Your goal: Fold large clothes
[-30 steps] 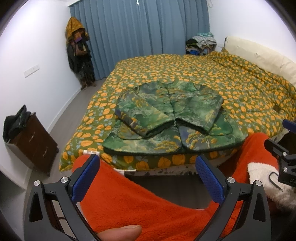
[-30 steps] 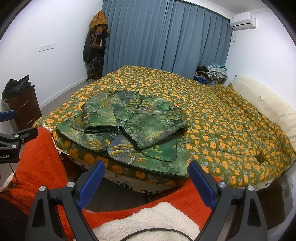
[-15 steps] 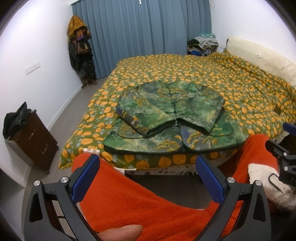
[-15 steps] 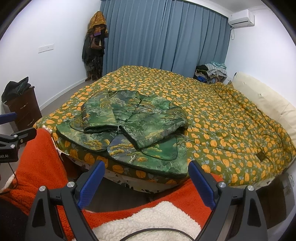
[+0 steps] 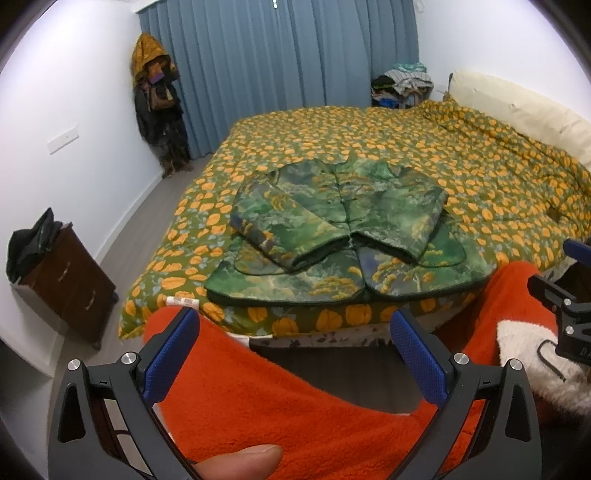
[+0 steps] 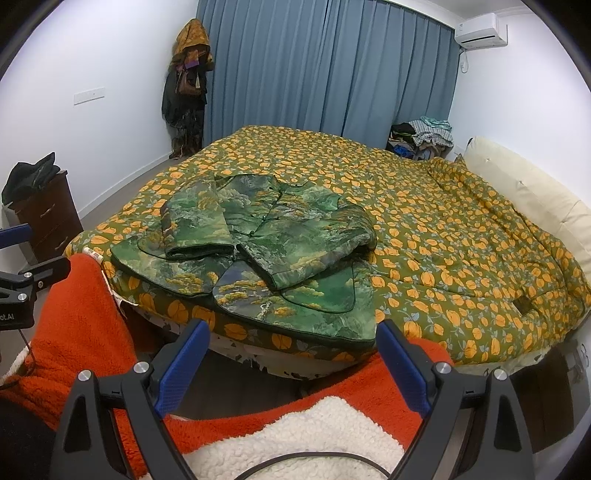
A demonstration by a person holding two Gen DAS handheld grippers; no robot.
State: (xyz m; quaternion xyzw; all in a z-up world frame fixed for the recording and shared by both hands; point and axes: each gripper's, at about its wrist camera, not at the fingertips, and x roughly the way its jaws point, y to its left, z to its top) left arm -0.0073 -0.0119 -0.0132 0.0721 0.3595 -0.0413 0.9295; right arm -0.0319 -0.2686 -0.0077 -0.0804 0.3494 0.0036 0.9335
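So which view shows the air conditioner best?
The right wrist view: the air conditioner sits on the wall at upper right, beside the curtain. The left wrist view does not show it at all.

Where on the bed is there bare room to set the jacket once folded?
Free: the quilt between the green jacket and the cream headboard, and the strip toward the curtain. Crowded: the near edge, where the jacket's hem reaches the mattress edge.
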